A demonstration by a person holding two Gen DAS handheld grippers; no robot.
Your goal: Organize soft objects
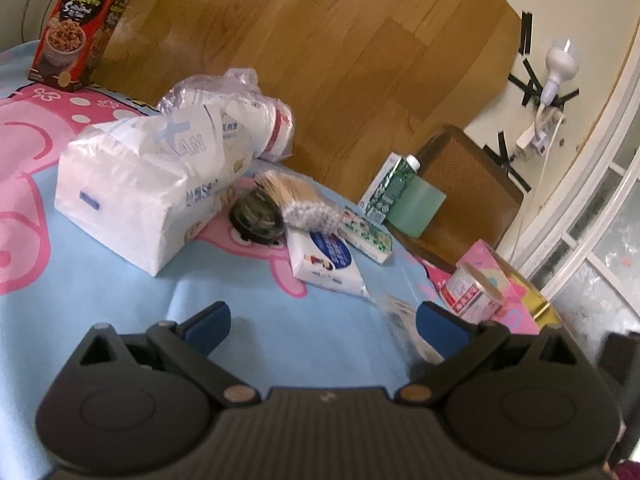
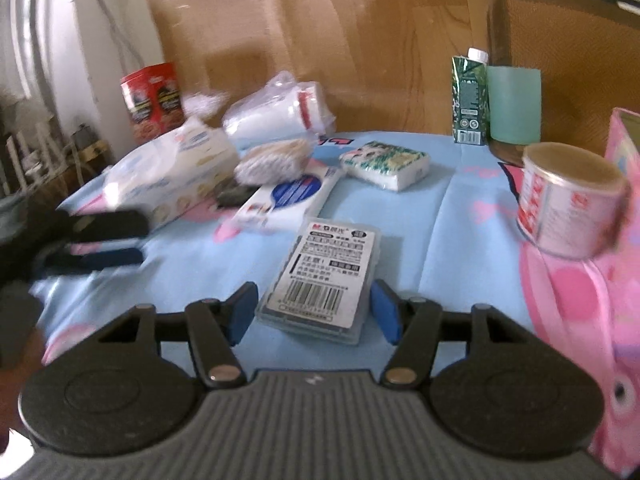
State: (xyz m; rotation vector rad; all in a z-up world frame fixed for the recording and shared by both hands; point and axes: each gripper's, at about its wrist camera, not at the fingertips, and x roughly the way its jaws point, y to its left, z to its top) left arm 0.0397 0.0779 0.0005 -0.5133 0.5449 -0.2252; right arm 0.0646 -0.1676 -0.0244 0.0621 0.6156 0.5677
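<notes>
Soft items lie on the blue cartoon tablecloth (image 1: 100, 292): a big white tissue pack (image 1: 120, 204) (image 2: 172, 172), a small blue-labelled tissue pack (image 1: 324, 260) (image 2: 288, 200), a green-printed tissue pack (image 1: 366, 236) (image 2: 384, 166) and a bundle of cotton swabs (image 1: 296, 200) (image 2: 272, 160). My left gripper (image 1: 324, 320) is open above bare cloth with nothing between its fingers. A clear plastic case (image 2: 324, 276) with a barcode label lies between the blue pads of my right gripper (image 2: 316, 310). The pads stand close to its sides and I see no pressing.
A bag of paper cups (image 1: 248, 120), a red cereal box (image 1: 80, 20), a green carton (image 2: 470, 96), a green cup (image 2: 514, 104), a can (image 2: 568, 200) and a pink box (image 2: 624, 240) ring the table. A brown chair (image 2: 568, 40) stands behind. The left gripper's fingers (image 2: 100, 236) show at far left.
</notes>
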